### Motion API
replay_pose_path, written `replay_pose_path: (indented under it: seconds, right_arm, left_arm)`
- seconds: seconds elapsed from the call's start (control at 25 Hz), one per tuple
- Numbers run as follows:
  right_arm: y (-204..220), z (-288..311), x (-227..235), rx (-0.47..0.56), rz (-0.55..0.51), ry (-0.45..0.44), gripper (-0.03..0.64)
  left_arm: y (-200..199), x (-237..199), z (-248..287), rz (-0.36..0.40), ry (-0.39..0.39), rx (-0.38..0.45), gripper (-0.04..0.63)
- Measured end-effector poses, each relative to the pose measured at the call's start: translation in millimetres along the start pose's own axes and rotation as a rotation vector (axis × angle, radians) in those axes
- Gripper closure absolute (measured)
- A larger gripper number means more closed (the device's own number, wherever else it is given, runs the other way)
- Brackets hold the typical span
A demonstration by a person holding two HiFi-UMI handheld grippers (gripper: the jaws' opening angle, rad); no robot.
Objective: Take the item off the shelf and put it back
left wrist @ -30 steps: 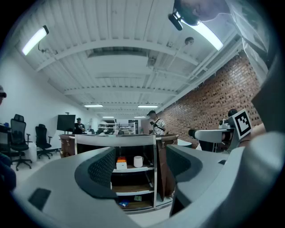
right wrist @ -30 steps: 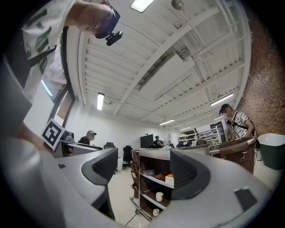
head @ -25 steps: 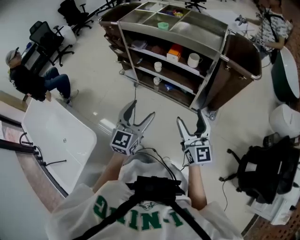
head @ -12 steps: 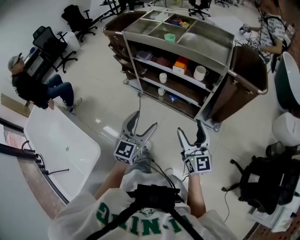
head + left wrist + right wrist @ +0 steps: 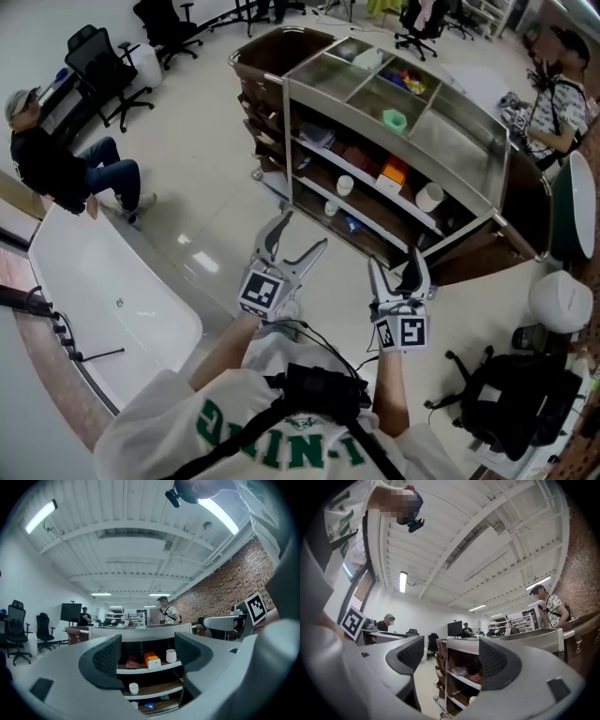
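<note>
We see the left gripper [image 5: 147, 654] with its jaws spread and nothing between them. Through the gap show an orange box [image 5: 151, 659] and a white cup [image 5: 171, 656] on the middle shelf of the cart [image 5: 309, 80], well apart from the pads. The right gripper [image 5: 450, 656] is likewise spread and empty. Both are held out low in front of the person's chest, pointing at the cart. We cannot tell which shelf item is the task's; the lower shelves are partly cut off.

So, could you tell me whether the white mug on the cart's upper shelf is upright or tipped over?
Upright: the white mug stands on its base on the shelf, beside the orange box.
</note>
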State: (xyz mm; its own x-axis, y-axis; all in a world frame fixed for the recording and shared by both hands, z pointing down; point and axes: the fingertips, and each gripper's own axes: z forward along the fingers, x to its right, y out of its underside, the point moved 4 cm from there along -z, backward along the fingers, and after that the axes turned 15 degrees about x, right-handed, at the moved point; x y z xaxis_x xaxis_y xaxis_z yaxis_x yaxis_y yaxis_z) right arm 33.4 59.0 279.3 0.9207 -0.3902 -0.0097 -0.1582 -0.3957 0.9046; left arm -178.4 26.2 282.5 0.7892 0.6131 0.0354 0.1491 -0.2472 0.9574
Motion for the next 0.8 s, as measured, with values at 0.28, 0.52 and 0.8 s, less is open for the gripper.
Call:
replay_pose_path:
  seconds: [0.28, 0.52, 0.8]
  right_arm:
    - [10.7, 64.4, -10.7, -0.009, -0.083, 0.044, 0.244]
    - [23.6, 81.8, -7.9, -0.025, -0.107, 0.043, 0.244]
    - [34.1, 84.6, 17.6, -0.034, -0.078, 0.034, 0.244]
  left_arm:
    - [13.3, -76.5, 23.7, -0.016, 0.072, -0.001, 0.249]
    - [31.9, -91.1, 46.3, -0.024, 0.109, 0.001, 0.249]
    - [46.2, -84.4, 63.8, -0.010, 0.093, 0.032, 0.250]
